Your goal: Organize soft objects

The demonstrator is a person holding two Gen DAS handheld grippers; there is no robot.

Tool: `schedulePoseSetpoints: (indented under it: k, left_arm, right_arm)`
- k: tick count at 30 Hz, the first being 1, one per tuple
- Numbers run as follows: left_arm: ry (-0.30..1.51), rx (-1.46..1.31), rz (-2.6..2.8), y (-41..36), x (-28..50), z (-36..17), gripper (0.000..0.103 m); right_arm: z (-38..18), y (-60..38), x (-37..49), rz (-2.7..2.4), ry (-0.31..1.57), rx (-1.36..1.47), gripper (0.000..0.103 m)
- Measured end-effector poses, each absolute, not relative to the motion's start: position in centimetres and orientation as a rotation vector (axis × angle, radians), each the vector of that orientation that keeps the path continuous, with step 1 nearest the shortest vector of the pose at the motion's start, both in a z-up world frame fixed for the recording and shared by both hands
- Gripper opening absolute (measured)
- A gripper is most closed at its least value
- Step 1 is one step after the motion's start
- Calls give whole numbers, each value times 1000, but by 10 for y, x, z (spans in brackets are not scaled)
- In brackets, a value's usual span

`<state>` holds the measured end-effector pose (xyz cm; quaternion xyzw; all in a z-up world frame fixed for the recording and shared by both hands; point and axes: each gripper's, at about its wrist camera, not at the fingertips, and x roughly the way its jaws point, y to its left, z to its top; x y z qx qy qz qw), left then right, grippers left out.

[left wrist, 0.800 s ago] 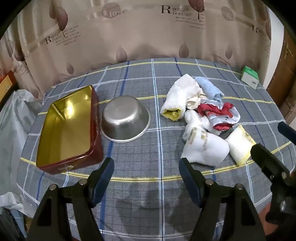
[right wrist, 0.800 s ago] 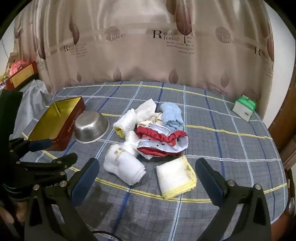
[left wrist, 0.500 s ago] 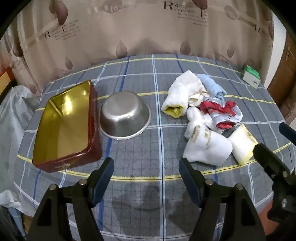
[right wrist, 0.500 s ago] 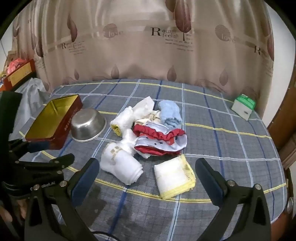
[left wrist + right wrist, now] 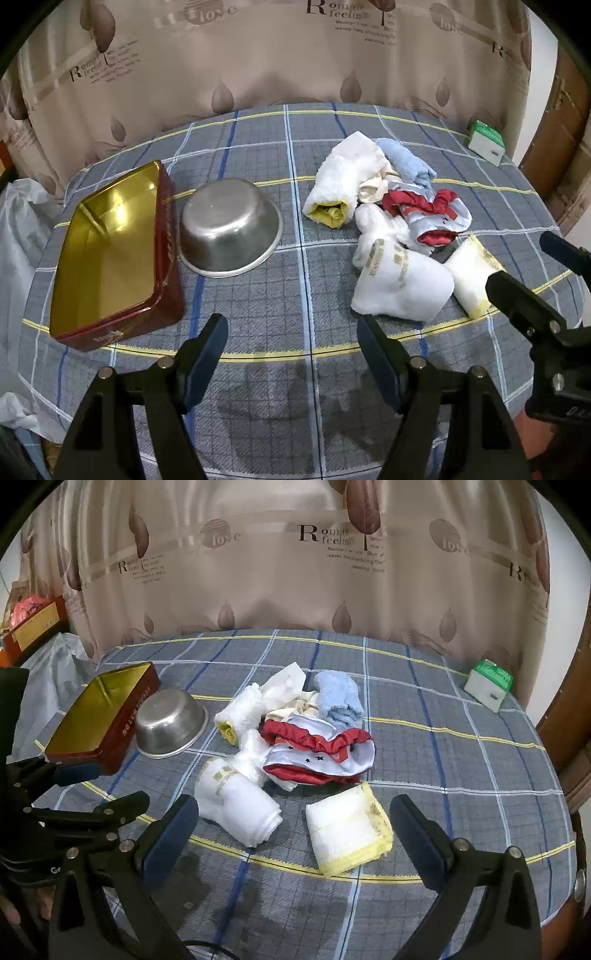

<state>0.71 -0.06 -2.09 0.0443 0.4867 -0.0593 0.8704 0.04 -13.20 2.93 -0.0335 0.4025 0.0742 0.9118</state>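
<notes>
A heap of soft cloths lies mid-table: a rolled white towel [image 5: 236, 808], a folded white cloth with yellow trim [image 5: 349, 827], a red-and-white frilled cloth [image 5: 321, 755], a blue cloth [image 5: 340, 698] and a white roll with a yellow core [image 5: 336, 192]. Left of the heap stand a steel bowl [image 5: 229, 229] and an empty gold-lined red tin [image 5: 110, 251]. My left gripper [image 5: 291, 332] hovers open over bare tablecloth near the front edge. My right gripper [image 5: 295, 814] is open too, just short of the rolled towel [image 5: 400, 288] and the trimmed cloth [image 5: 474, 275]. Neither holds anything.
A green-and-white box [image 5: 487, 683] sits at the table's far right. A leaf-print curtain [image 5: 295, 565] hangs behind the table. White plastic bags [image 5: 22, 221] lie off the left edge, and a wooden door [image 5: 557, 129] stands at the right.
Both grippers have edged slightly forward toward the cloth heap, so the cloths sit a little lower and larger in both views. Both stay open and nothing on the table has moved.
</notes>
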Motion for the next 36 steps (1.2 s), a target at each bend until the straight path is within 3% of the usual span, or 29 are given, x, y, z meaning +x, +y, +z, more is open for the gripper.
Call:
schedulePoseSetpoints:
  k: [36]
  left_arm:
    - [1079,75,-39,15,14,-31,74]
  right_arm:
    - [16,-133,7,157,871,-31,103]
